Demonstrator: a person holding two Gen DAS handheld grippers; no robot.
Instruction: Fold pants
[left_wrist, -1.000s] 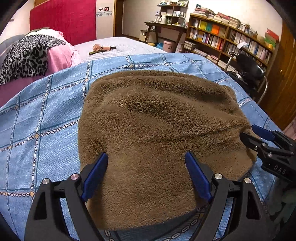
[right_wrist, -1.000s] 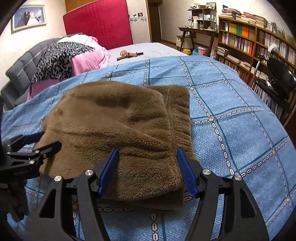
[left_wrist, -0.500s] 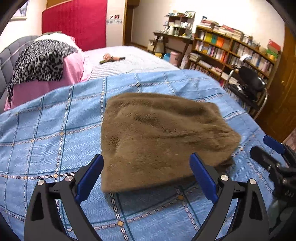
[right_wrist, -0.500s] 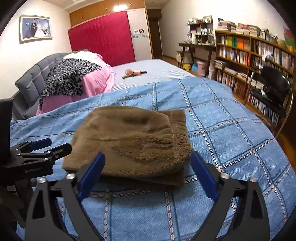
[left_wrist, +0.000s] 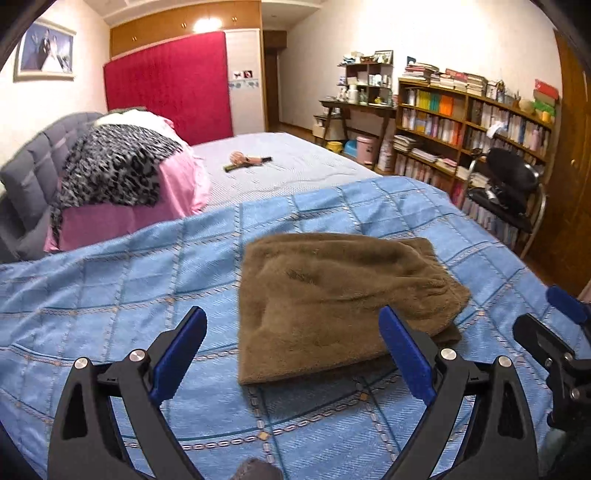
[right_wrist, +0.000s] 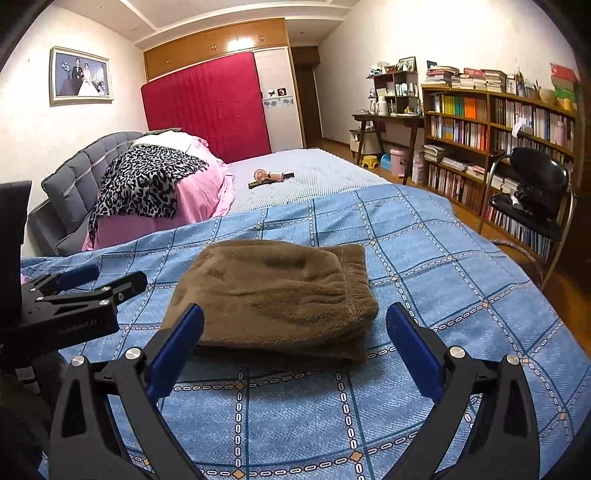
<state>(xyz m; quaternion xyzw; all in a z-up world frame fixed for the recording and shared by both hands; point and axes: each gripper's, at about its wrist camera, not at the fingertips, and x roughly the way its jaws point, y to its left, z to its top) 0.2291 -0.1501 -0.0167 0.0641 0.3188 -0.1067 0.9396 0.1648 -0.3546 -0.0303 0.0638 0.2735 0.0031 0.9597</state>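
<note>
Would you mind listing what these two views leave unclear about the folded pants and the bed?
- Brown pants: layers underneath, hidden by the top fold in both wrist views.
- Small items on the grey sheet: too small to identify.
- Right gripper: cut off by the left view's edge.
- Bed's near edge: hidden behind the left gripper.

White walls (right_wrist: 369, 37) enclose a bedroom. A red panel (right_wrist: 207, 107) leans against the wooden wardrobe (right_wrist: 214, 44) at the far wall. A framed photo (right_wrist: 81, 75) hangs above the grey headboard (right_wrist: 74, 170). The bed (right_wrist: 424, 258) carries a blue checked cover. A bookshelf (right_wrist: 498, 129) lines the right wall, with a desk (right_wrist: 388, 122) beside it and a black chair (right_wrist: 535, 192) in front. The floor (right_wrist: 561, 295) is wood.
</note>
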